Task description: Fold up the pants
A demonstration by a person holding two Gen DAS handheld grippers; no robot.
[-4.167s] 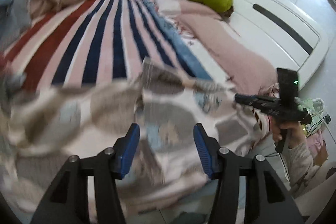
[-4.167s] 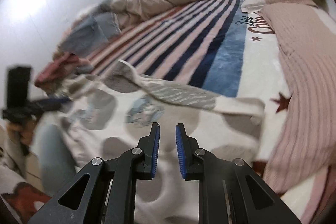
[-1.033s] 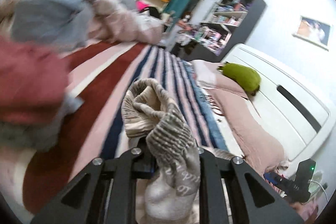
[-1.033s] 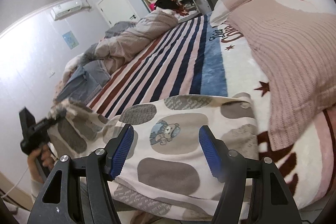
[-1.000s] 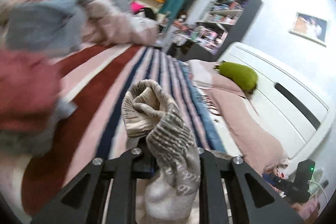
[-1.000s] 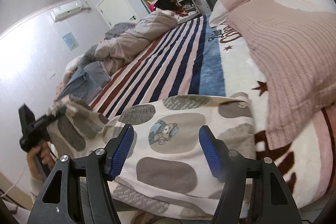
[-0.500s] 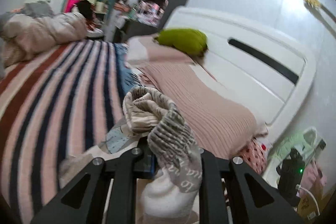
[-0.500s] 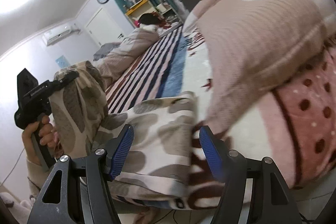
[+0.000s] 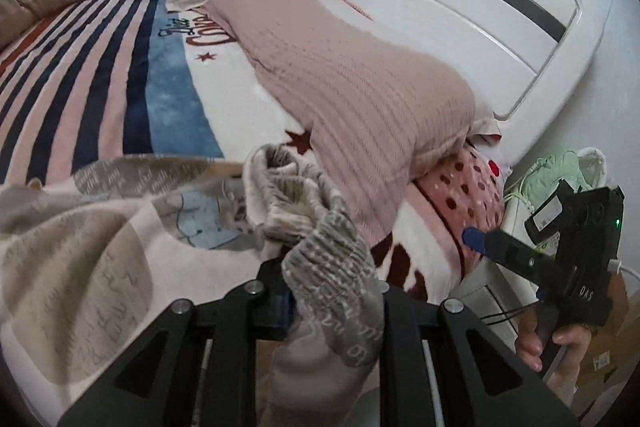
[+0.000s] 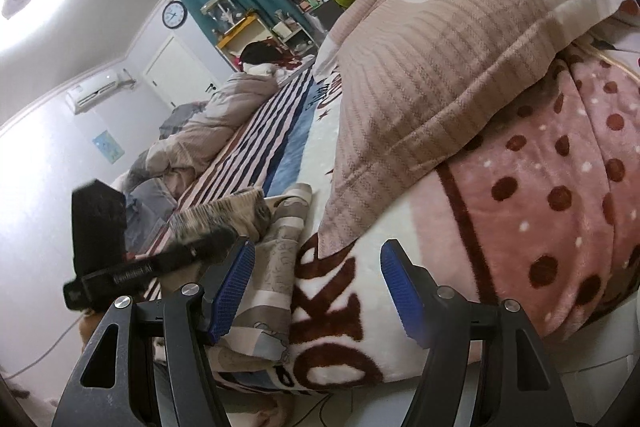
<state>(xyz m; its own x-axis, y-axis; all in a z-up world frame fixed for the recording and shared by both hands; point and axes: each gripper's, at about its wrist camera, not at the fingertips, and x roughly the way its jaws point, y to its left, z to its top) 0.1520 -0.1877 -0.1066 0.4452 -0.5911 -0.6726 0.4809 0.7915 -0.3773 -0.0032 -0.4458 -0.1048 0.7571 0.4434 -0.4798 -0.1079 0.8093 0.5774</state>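
Left wrist view: your left gripper holds the bunched cuff of the pants, its jaws opening, over the near bed edge. Your right gripper stands apart and empty at right. Folding-over step: next, lay the cuff flat.

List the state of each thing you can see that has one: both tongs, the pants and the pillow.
Left tongs: jaws opening, bunched cuff between them.
Right tongs: open, empty.
Pants: partly folded on the bed, one end lifted.
Pink pillow: lying flat against the headboard.
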